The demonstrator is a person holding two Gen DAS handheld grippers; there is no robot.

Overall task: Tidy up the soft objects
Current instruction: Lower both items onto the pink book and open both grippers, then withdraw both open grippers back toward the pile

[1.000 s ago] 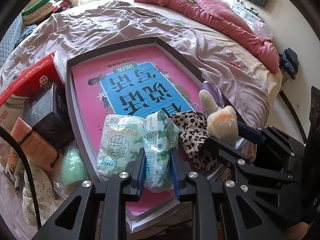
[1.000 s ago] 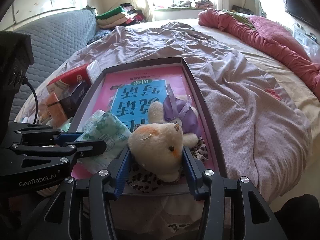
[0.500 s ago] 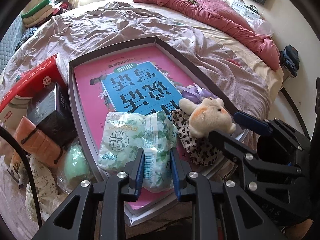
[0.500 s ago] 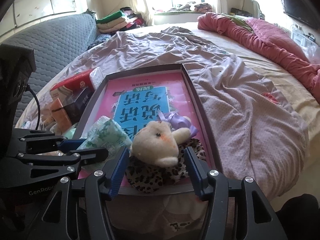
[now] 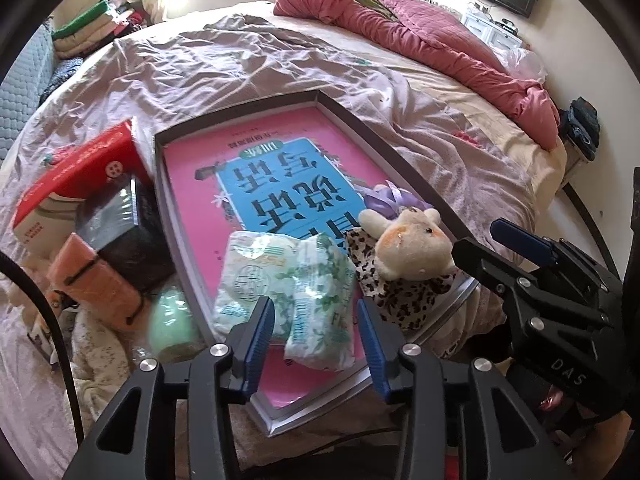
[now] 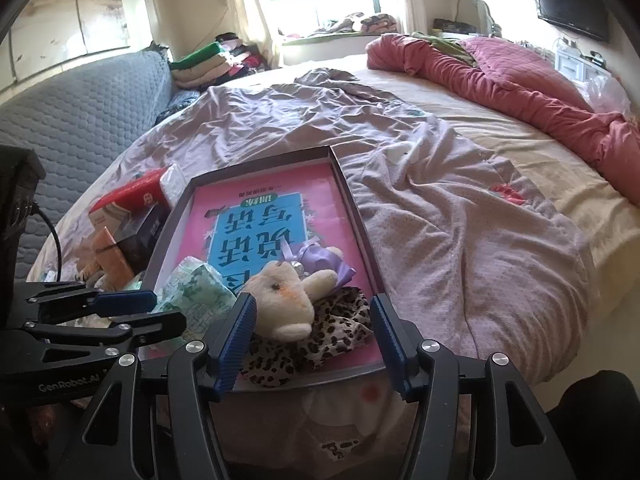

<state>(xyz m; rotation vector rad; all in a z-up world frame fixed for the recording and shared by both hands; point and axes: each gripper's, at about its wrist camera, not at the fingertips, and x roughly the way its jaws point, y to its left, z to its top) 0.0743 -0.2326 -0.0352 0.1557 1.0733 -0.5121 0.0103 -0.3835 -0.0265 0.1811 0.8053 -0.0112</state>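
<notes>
We are holding the left gripper (image 5: 316,336) spread wide, its fingers flanking but not gripping the green-printed tissue pack (image 5: 320,304) lying in the shallow tray (image 5: 360,120). We are keeping the right gripper (image 6: 312,340) released too, the plush bear (image 6: 284,300) sitting between its fingers on a leopard-print cloth (image 6: 320,340).

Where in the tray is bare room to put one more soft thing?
The far half of the tray is bare, between its far rim and the plush toy. The near end is crowded: tissue packs, leopard-print cloth, plush toy.
</notes>
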